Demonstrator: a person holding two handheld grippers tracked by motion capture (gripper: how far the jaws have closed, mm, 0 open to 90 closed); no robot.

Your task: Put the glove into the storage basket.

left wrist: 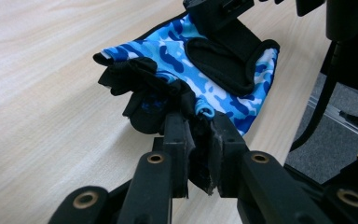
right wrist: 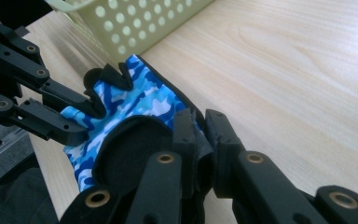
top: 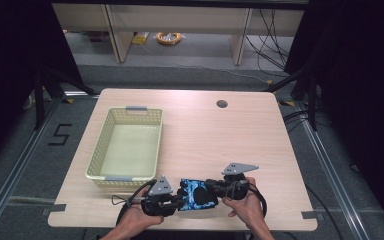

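Note:
A blue camouflage fingerless glove (top: 196,194) with black trim lies near the table's front edge, held between both grippers. My left gripper (top: 179,200) is shut on its finger end; in the left gripper view the jaws pinch the glove (left wrist: 186,60) fabric at the left gripper's (left wrist: 200,140) tips. My right gripper (top: 213,187) is shut on the black cuff edge, and in the right gripper view the right gripper (right wrist: 199,135) clamps the glove (right wrist: 135,100) while the left gripper (right wrist: 70,116) holds the far end.
A pale yellow perforated basket (top: 101,150) stands empty on the table's left half, close behind the left hand; its corner (right wrist: 135,23) shows in the right gripper view. A cable hole (top: 222,104) sits near the table's back edge.

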